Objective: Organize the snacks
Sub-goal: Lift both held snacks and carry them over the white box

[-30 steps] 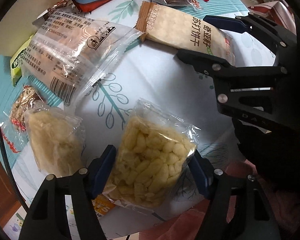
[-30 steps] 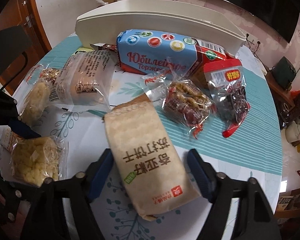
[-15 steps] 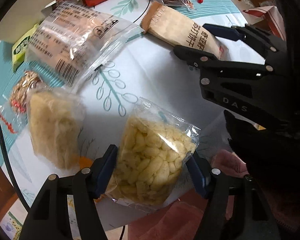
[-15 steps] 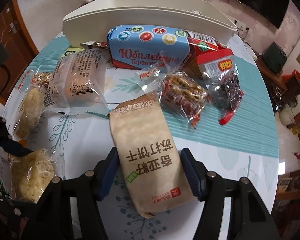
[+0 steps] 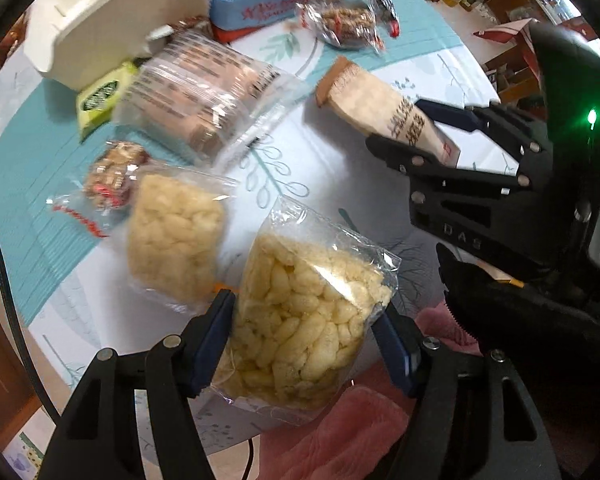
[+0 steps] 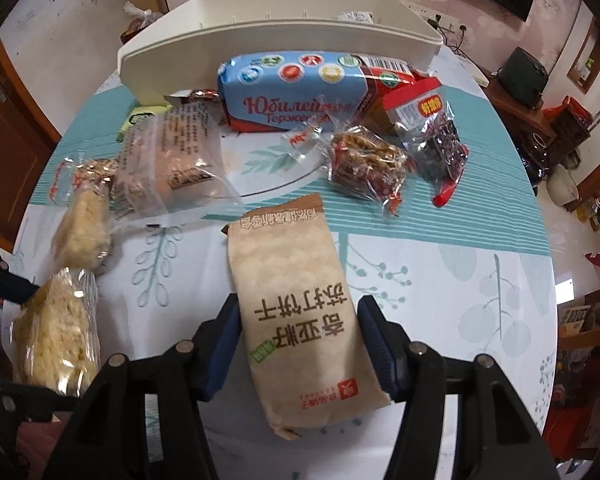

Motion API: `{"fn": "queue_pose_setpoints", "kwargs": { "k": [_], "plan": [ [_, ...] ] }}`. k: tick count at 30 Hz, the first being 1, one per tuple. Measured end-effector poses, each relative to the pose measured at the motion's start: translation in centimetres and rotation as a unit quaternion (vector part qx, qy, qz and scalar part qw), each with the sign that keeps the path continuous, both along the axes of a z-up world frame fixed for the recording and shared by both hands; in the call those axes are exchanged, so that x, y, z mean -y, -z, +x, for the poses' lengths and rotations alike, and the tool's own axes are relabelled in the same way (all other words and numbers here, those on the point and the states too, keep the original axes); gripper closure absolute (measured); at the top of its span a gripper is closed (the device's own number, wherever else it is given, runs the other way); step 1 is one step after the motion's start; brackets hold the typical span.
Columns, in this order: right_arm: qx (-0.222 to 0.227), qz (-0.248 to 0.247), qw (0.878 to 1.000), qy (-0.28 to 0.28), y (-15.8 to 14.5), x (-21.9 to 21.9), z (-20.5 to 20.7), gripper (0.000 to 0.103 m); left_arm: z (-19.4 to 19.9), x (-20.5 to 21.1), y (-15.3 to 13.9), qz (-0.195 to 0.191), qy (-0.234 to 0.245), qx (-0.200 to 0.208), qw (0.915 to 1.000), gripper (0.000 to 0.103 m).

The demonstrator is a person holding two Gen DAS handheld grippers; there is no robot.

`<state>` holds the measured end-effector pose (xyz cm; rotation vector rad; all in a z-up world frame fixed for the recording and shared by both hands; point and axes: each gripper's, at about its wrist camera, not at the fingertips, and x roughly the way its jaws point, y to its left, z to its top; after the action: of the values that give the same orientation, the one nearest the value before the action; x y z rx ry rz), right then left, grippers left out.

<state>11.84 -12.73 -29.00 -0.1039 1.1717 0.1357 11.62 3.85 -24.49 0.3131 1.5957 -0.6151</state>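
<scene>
My left gripper (image 5: 304,308) is shut on a clear bag of yellow puffed snack (image 5: 308,312), held above the table's near edge. The same bag shows at the left of the right wrist view (image 6: 56,332). A tan cracker pack (image 6: 292,280) with dark printed characters lies lengthwise between the fingers of my right gripper (image 6: 299,306). Its jaws are closing and both blue pads touch the pack's long sides. From the left wrist view, the right gripper (image 5: 400,124) clasps the cracker pack (image 5: 372,100) at its near end.
A white bin (image 6: 280,28) stands at the table's far side. Before it lie a blue biscuit pack (image 6: 296,92), a clear cake bag (image 6: 172,160), a peanut candy bag (image 6: 364,160), a dark dried-fruit bag (image 6: 436,136) and a second puffed-snack bag (image 6: 84,232). Pink cloth (image 5: 340,432) shows below.
The left gripper has risen and drawn back with the puffed bag, so the table looks farther. The right gripper's jaws have narrowed onto the cracker pack and rolled into line with it.
</scene>
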Motion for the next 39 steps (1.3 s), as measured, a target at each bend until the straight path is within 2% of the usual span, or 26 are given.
{"fn": "queue_pose_setpoints", "kwargs": {
  "k": [4, 12, 17, 20, 29, 39],
  "plan": [
    [-0.002, 0.011, 1.0, 0.003, -0.8, -0.5, -0.4, 0.044, 0.5, -1.1, -2.4, -0.006, -0.008, 0.018, 0.9998, 0.037],
    [0.005, 0.025, 0.999, -0.027, -3.6, -1.7, -1.2, 0.044, 2.7, -2.9, -7.7, -0.026, -0.031, 0.059, 0.9974, 0.037],
    [0.016, 0.027, 0.999, -0.043, -5.8, -2.0, -0.7, 0.044, 3.8, -2.8, -9.8, -0.031, -0.058, 0.081, 0.9946, 0.037],
    [0.028, 0.036, 0.998, -0.053, -7.2, -2.1, -0.2, 0.044, 4.7, -1.9, -10.3, -0.032, -0.071, 0.099, 0.9921, 0.037],
    [0.065, 0.051, 0.992, -0.098, -11.4, -2.5, 2.8, 0.044, 8.0, -1.9, -13.9, -0.03, -0.123, 0.144, 0.9815, 0.037],
    [0.108, 0.063, 0.983, -0.138, -14.9, -2.1, 6.8, 0.044, 12.0, -1.7, -15.8, -0.037, -0.176, 0.169, 0.969, 0.037]
  ]
}}
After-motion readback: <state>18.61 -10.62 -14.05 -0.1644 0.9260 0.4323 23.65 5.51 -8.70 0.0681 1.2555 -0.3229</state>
